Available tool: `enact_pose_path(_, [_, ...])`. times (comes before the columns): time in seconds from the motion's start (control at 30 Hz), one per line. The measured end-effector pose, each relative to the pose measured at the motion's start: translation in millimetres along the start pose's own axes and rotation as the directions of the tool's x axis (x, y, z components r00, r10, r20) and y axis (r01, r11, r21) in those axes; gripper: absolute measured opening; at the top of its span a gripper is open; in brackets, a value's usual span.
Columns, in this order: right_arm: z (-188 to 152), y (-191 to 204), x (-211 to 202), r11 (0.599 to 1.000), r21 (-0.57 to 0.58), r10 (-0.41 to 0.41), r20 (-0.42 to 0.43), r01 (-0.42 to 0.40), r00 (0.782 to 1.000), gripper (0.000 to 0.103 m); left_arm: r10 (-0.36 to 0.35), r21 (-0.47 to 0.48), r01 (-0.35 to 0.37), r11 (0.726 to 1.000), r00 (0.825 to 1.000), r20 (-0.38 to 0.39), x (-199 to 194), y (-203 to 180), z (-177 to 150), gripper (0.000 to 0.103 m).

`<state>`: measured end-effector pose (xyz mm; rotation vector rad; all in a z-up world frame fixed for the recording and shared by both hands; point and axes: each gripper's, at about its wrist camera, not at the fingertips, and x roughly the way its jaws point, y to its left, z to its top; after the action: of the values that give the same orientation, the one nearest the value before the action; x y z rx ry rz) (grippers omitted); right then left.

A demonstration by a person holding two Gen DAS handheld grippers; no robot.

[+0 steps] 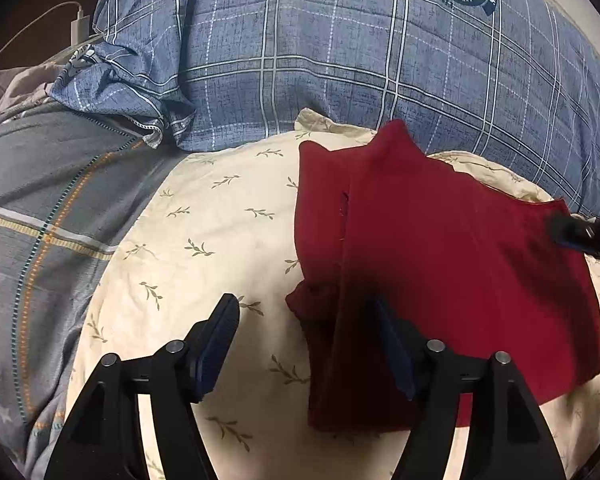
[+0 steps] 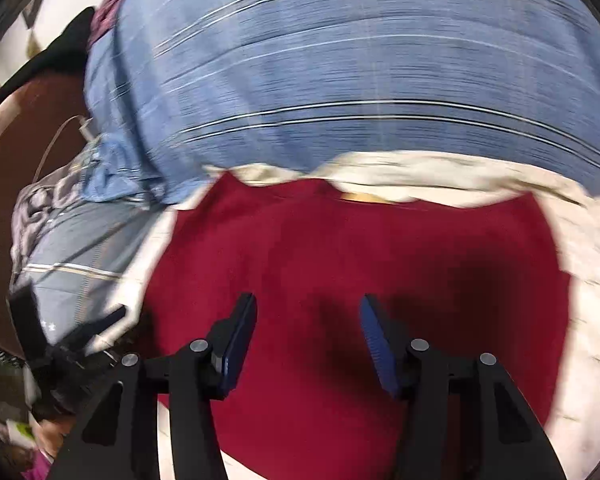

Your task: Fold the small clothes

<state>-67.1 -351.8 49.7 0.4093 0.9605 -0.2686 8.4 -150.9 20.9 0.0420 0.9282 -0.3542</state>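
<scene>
1 dark red garment point(image 1: 440, 248) lies spread on a cream sheet point(image 1: 204, 240) printed with small leafy sprigs. In the left wrist view its left part is doubled over into a long flap running from far to near, and a bunched bit of red sticks out at the flap's left edge. The right part lies flat, reaching toward the right side of the sheet.

The left gripper point(image 1: 306, 314) hangs over the near left part of the garment with its jaws apart and nothing between them. Its left finger is above bare sheet; its right finger is above the dark, shadowed fold. Whether that finger touches the cloth cannot be told.

The right gripper point(image 2: 308, 314) is over the middle of the garment, jaws apart, holding nothing; red cloth shows in the gap. That view is blurred. In the left wrist view the tip of the right gripper shows at the garment's far right corner.

Beyond the sheet, on the far side, lies a blue checked quilt point(image 1: 340, 60). To the left is a grey striped cover point(image 1: 40, 208), and at the far left a white charger point(image 1: 80, 26) with its cable.
</scene>
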Motion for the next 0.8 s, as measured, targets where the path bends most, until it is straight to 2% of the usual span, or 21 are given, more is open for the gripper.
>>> enact_pose_path(0.2, [22.9,51.4,50.2,0.998,-0.031,0.053,-0.022,-0.054,0.998,0.056,-0.013,0.006,0.013,1.0,1.0,0.0,9.4,0.9,-1.6,0.071])
enact_pose_path(0.3, [34.4,67.1,65.4,0.997,-0.062,0.053,-0.03,-0.055,0.998,0.056,-0.02,0.007,0.02,1.0,1.0,-0.003,12.0,2.0,-1.1,0.073])
enact_pose_path(0.5, [55.7,81.2,97.2,0.996,-0.04,0.082,-0.071,-0.085,0.994,0.056,-0.067,-0.025,0.066,0.997,0.998,-0.022,16.7,10.8,0.5,0.075])
enact_pose_path(0.6, [62.0,86.0,116.6,0.997,-0.044,0.058,-0.111,-0.063,0.992,0.056,-0.089,-0.04,0.087,0.995,0.996,-0.03,18.5,15.0,1.9,0.076])
enact_pose_path(0.67, [63.0,87.5,132.1,0.998,-0.062,0.005,-0.146,-0.014,0.989,0.05,-0.098,-0.048,0.096,0.994,0.995,-0.033,19.7,17.0,2.4,0.077])
enact_pose_path(0.73, [63.4,92.9,135.3,0.992,-0.121,-0.045,-0.113,0.032,0.993,0.006,-0.104,-0.054,0.102,0.993,0.994,-0.036,20.7,18.2,3.0,0.077])
enact_pose_path(0.8, [63.3,95.7,132.2,0.991,-0.132,-0.019,-0.084,0.008,0.996,0.006,-0.112,-0.06,0.109,0.992,0.993,-0.039,20.6,19.8,3.9,0.077])
